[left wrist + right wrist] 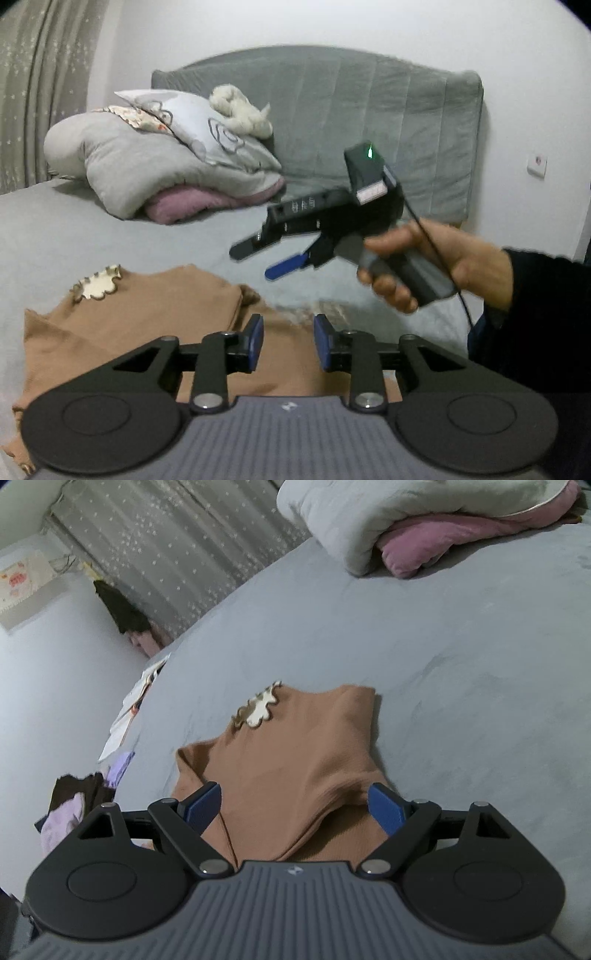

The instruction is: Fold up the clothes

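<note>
A brown top [140, 317] with a cream scalloped collar [98, 286] lies partly folded on the grey bed [74, 229]. It also shows in the right wrist view [295, 760], collar [258, 709] at the far end. My left gripper [288, 341] is open and empty just above the garment's near part. My right gripper [295, 806] is open wide and empty over the garment's near edge. In the left wrist view the right gripper [258, 260] hangs in the air to the right, held by a hand [424, 266].
A folded grey duvet [147, 166] on a pink blanket [184, 206], with pillows, sits at the head of the bed by the grey headboard [369, 122]. A curtain [166, 546] hangs at the left. Loose clothes [81, 805] and papers [129, 709] lie beside the bed.
</note>
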A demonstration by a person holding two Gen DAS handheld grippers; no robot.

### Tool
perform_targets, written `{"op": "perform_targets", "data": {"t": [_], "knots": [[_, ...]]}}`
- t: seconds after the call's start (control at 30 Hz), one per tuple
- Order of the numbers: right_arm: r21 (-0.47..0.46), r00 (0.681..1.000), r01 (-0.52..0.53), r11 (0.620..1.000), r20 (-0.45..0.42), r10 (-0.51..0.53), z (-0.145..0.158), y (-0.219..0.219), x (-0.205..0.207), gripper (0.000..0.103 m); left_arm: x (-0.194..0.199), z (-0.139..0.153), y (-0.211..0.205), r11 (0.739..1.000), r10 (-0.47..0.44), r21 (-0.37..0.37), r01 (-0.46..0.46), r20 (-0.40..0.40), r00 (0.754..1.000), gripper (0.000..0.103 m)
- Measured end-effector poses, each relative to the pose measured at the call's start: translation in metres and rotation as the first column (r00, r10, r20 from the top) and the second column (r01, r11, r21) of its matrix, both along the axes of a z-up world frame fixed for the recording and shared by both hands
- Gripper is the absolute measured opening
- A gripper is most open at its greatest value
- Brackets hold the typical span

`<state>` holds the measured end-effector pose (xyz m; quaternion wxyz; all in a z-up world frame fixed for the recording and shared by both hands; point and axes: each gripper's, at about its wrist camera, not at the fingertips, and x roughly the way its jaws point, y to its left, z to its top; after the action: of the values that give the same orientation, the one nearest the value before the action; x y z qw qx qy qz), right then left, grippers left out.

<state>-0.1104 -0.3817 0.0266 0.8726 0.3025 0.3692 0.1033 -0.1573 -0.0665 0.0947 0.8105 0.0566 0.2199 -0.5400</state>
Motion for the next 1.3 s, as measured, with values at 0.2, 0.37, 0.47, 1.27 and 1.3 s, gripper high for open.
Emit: {"op": "perform_targets", "data": {"t": [0.2,0.37,0.47,1.27,1.3], "knots": [[-0.054,0.995,-0.096,0.994,-0.015,0.096,-0.002,0.011,-0.003,0.087,0.026,-0.006,-0.002,0.977,0.178,0.109,-0.183,0.05,0.983,0.047],[-0.131,0.989,-0.148,0.98,-0.01,0.148,0.002,0.018,-0.001,0.087,0.093,-0.031,0.026,0.875,0.458,0.196,-0.442,-0.042,0.888,0.046],[-0.12,0.992,-0.129,0.984,-0.004,0.129,0.003,0.009,0.002,0.087,0.104,-0.041,0.032,0.846,0.51,0.223,-0.483,-0.076,0.857,0.046],[0.642,0.927,0.338,0.688,-0.102,-0.361,-0.104,-0.054,0.001,0.077,0.178,-0.068,0.064,0.594,0.804,0.282,-0.754,-0.17,0.57,0.03],[0.646,0.922,0.349,0.679,-0.107,-0.373,-0.106,-0.055,-0.001,0.077,0.179,-0.069,0.07,0.585,0.811,0.28,-0.761,-0.179,0.557,0.027]]}}
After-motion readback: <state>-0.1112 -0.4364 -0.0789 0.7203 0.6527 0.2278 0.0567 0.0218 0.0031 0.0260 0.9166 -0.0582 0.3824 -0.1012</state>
